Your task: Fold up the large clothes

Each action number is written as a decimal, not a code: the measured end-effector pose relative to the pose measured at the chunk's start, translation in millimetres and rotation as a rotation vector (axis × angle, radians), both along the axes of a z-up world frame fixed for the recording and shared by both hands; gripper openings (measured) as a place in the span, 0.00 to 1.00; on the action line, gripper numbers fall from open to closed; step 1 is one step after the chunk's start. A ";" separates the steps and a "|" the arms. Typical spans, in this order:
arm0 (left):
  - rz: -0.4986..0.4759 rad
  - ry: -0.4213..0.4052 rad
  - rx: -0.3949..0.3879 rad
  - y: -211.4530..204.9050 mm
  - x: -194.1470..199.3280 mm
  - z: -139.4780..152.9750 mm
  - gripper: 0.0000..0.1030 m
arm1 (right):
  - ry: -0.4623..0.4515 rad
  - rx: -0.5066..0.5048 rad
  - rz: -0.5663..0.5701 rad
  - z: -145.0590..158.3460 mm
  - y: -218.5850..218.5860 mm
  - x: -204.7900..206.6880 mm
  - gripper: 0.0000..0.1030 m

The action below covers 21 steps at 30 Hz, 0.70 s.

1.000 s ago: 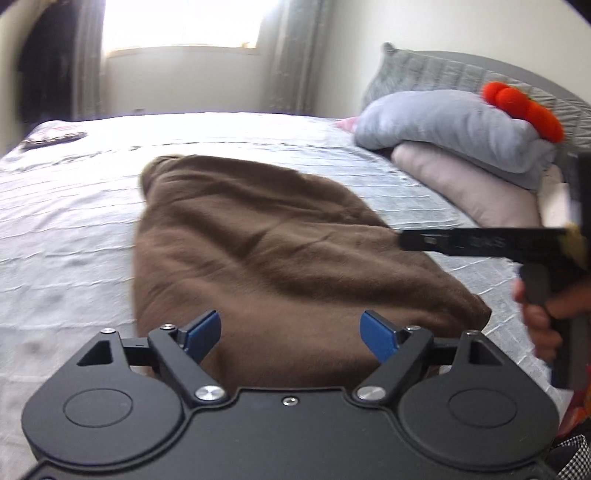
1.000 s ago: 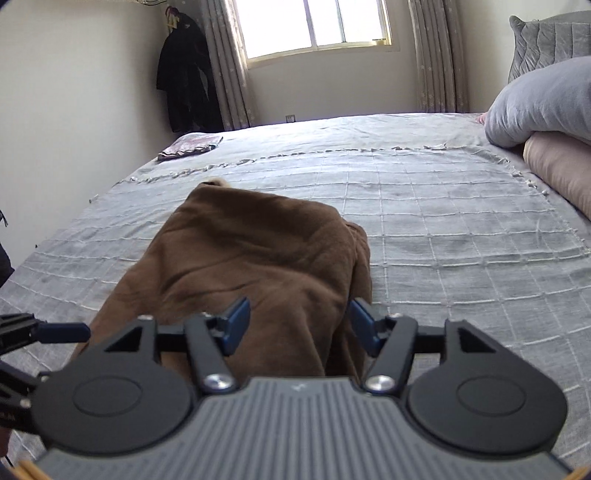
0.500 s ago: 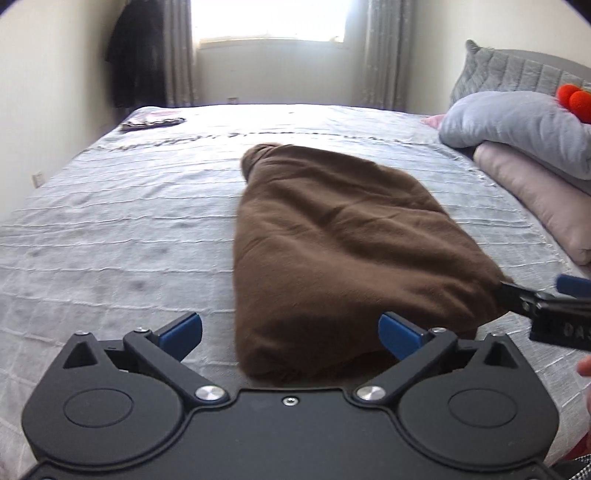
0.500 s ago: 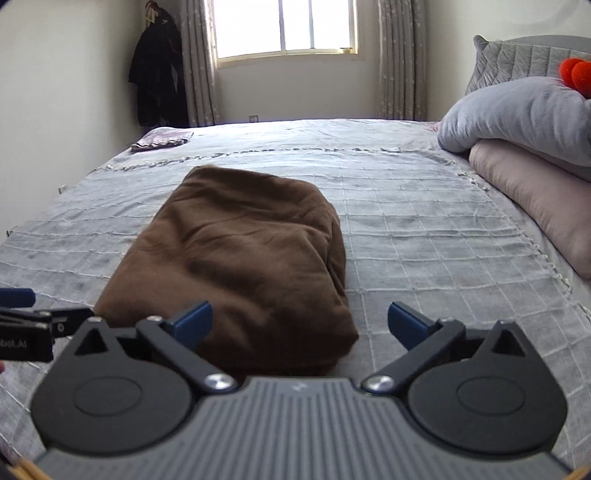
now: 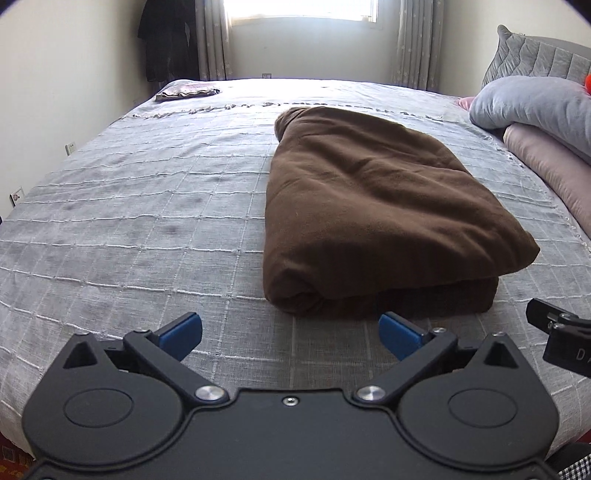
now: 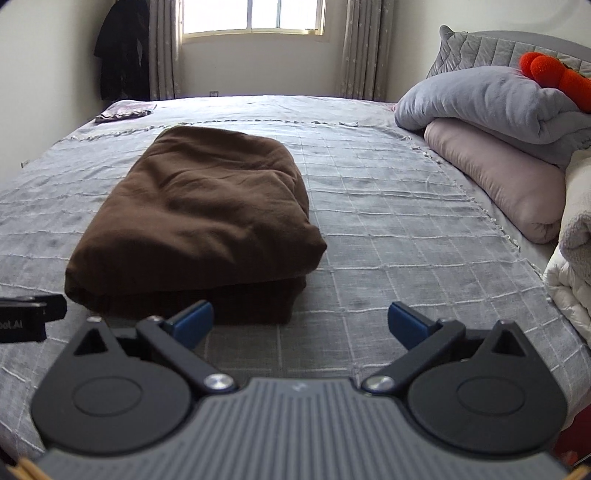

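My left gripper [image 5: 290,332] hangs low over the near edge of the bed [image 5: 129,229], its jaws spread wide with nothing between them. My right gripper [image 6: 301,322] is beside it, and its jaws are just as wide and hold nothing. Each one shows at the margin of the other's view: the right at the right edge of the left view, the left at the left edge of the right view.

Just past both sets of blue pads [image 5: 181,329] lies the brown garment [image 5: 373,221], folded into a thick rectangular bundle on the grey checked bedspread [image 6: 388,236]. Its near end shows stacked layers, the top layer overhanging the lower ones a little. Neither gripper touches it. It runs lengthwise away from me, and its far end is rounded and a bit bunched.

Along the right side of the bed, apart from the garment, sits a pink rolled pillow [image 6: 498,177] with a grey duvet [image 6: 491,99] heaped on it and an orange soft toy [image 6: 550,75] on top. A small folded cloth [image 6: 123,110] rests at the far left corner of the bed. Beyond are a curtained window [image 6: 253,16] and a dark coat [image 6: 123,51] hanging on the wall.
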<state>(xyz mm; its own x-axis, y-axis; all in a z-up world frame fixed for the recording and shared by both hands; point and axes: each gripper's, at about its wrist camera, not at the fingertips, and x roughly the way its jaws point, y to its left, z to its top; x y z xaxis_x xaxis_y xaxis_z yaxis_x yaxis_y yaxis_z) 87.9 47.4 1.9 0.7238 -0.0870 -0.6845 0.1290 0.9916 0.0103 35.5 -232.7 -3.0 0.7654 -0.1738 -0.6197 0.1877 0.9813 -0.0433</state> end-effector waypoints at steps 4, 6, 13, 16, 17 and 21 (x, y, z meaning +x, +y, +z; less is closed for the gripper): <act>-0.011 -0.003 0.005 -4.2 -1.0 0.4 1.00 | 0.009 0.002 -0.001 -3.4 -0.1 0.7 1.00; -0.018 0.000 0.000 -5.0 -0.9 0.3 1.00 | 0.009 0.004 0.003 -3.7 -0.3 0.9 1.00; -0.029 0.011 0.004 -9.4 -0.9 -2.9 1.00 | 0.005 0.005 0.007 -4.2 -0.2 2.1 1.00; -0.039 0.014 0.003 -10.3 -0.1 -3.4 1.00 | 0.004 0.004 0.013 -3.3 -0.2 2.9 1.00; -0.040 0.015 0.003 -10.6 0.2 -3.2 1.00 | 0.003 0.003 0.013 -2.8 -0.2 3.2 1.00; -0.037 0.014 0.000 -10.8 1.0 -1.9 1.00 | -0.001 -0.005 0.010 -0.6 0.0 4.6 1.00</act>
